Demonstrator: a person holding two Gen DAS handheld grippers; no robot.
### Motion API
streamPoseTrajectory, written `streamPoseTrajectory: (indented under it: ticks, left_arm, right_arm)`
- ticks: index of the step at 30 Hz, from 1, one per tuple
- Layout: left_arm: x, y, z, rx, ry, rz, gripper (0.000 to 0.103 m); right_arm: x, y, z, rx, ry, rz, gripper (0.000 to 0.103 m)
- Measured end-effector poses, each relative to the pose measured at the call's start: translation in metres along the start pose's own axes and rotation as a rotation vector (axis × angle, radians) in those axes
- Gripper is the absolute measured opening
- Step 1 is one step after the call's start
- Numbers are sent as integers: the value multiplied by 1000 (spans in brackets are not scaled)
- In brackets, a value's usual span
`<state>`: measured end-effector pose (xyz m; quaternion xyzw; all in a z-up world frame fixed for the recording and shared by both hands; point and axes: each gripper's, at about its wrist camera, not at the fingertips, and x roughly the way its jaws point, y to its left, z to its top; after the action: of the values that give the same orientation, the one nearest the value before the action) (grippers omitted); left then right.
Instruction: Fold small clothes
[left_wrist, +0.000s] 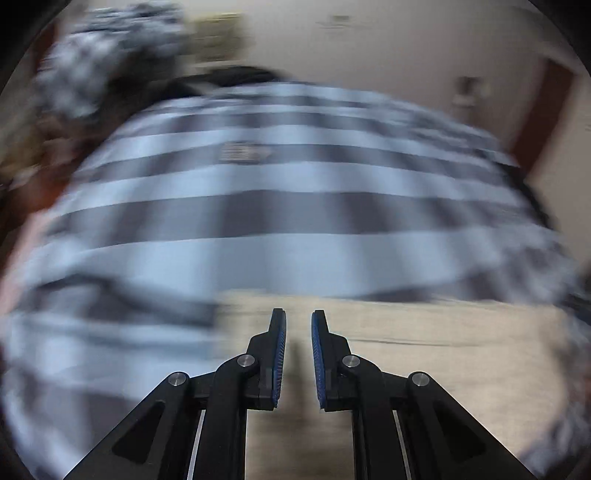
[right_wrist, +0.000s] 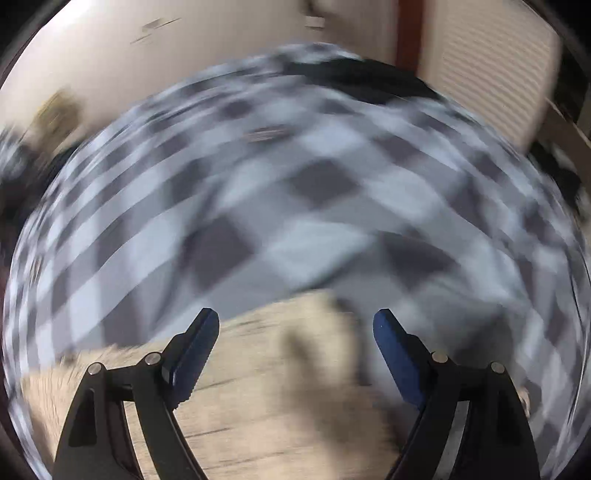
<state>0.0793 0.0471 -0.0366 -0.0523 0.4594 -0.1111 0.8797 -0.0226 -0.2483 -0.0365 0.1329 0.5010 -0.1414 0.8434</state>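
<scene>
A grey-and-white checked garment lies spread on a wooden table, blurred by motion, with a small label near its middle. My left gripper hovers over bare wood just short of the garment's near edge. Its blue pads stand a narrow gap apart with nothing between them. In the right wrist view the same garment fills the middle. My right gripper stands wide open over the table at the cloth's near hem, holding nothing.
A second black-and-white patterned cloth is bunched at the far left. Something dark lies behind the garment. A pale wall, a brown door frame and a slatted panel stand beyond.
</scene>
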Motion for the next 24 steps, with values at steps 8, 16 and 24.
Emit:
streamPoseTrajectory:
  ticks: [8,16,24]
  left_arm:
    - [51,-8,-20,49,117,75,12]
    - [15,70,-8,12,154,518,12]
    - [-55,20,-44,191,293,174,12]
  right_arm:
    - [56,94,-30,-186,174,159,83]
    - [58,-16,-4,52,205,-201,92]
    - [2,16,-22,-164,193,-29,92]
